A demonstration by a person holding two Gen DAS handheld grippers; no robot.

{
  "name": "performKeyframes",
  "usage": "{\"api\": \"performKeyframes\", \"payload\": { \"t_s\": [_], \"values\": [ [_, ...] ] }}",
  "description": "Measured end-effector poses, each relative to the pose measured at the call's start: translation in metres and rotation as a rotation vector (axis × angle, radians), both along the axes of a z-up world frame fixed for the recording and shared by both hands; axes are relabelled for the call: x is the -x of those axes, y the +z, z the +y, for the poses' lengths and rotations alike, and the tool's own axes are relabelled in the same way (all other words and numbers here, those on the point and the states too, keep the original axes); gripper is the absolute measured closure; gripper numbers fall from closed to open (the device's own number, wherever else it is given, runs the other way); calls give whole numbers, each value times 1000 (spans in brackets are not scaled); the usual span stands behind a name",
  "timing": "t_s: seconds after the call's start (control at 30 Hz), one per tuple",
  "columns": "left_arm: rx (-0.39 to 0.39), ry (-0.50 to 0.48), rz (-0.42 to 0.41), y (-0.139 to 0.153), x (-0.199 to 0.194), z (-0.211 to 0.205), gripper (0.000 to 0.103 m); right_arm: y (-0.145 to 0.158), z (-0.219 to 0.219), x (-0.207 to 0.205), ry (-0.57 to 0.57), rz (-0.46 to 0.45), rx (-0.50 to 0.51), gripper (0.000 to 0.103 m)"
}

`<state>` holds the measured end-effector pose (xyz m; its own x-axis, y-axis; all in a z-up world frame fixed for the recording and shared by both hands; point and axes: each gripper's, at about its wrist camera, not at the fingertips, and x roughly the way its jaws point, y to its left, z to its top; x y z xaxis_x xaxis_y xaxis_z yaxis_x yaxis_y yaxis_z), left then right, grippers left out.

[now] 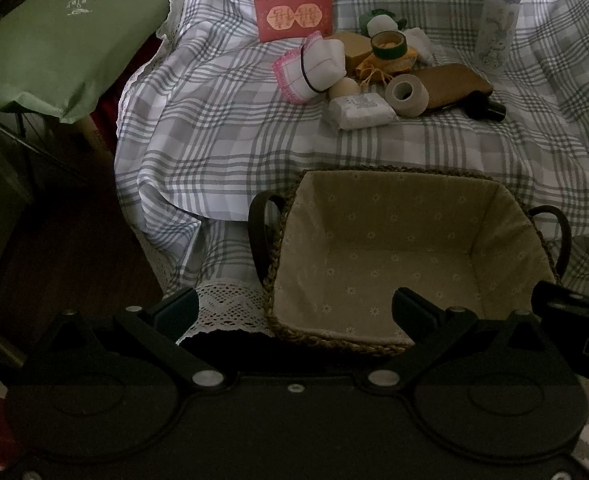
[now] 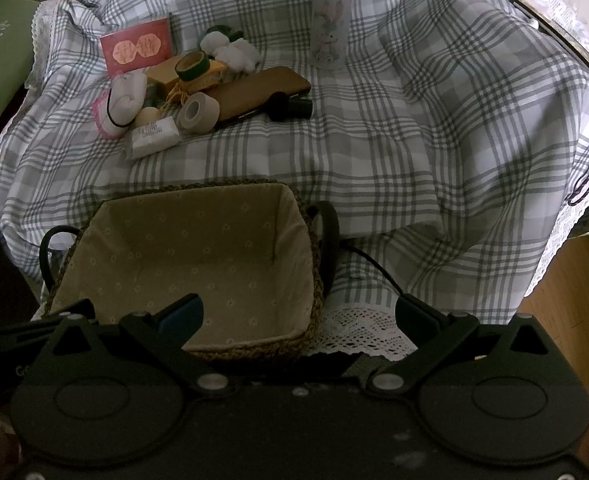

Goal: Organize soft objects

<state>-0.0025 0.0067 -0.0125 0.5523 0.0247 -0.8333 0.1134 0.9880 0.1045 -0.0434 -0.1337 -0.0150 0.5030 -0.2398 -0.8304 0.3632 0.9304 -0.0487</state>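
Observation:
An empty woven basket [image 1: 398, 184] with a floral cloth lining sits on the plaid cloth near me; it also shows in the right wrist view [image 2: 198, 354]. Beyond it lies a pile: a white rolled cloth with pink trim [image 1: 314, 66] [image 2: 120, 102], a white wrapped pack [image 1: 360, 112] [image 2: 152, 136], a beige tape roll [image 1: 406, 96] [image 2: 198, 114], a white fluffy ball [image 2: 236, 54] and a green tape ring [image 1: 388, 44]. My left gripper [image 1: 294, 312] is open over the basket's near left corner. My right gripper [image 2: 300, 314] is open over its near right corner. Both are empty.
A red card [image 1: 294, 14], a brown case [image 1: 454, 84] and a small black bottle [image 1: 488, 108] lie in the pile. A tall bottle with a purple cap [image 2: 330, 16] stands behind it. A green cushion [image 1: 54, 32] is at the left. The cloth's lace edge [image 2: 358, 332] hangs near me.

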Motion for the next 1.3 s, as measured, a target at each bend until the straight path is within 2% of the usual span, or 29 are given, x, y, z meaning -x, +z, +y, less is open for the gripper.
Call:
{"api": "performKeyframes", "payload": {
  "t_s": [0.2, 0.4, 0.57, 0.63, 0.73, 0.93, 1.07, 1.3],
  "values": [
    [2, 3, 1, -3, 2, 2, 3, -1, 0, 0, 0, 7, -5, 0],
    [13, 5, 43, -9, -2, 4, 3, -6, -1, -4, -1, 37, -18, 0],
    [72, 16, 43, -9, -6, 9, 3, -10, -4, -5, 6, 41, -34, 0],
    [120, 32, 32, -7, -10, 13, 3, -10, -5, -6, 17, 29, -50, 0],
    [140, 40, 45, -7, -18, 15, 3, -12, -8, -10, 27, 13, -69, 0],
    [83, 60, 53, -9, -36, 15, 3, -5, -13, -23, 64, -64, -42, 0],
    [93, 67, 94, -13, -53, 18, 3, -2, -19, -43, 73, -94, 7, 1],
    [82, 75, 91, -14, -88, 12, 3, -3, -41, -83, 48, -164, -10, 1]
  ]
}}
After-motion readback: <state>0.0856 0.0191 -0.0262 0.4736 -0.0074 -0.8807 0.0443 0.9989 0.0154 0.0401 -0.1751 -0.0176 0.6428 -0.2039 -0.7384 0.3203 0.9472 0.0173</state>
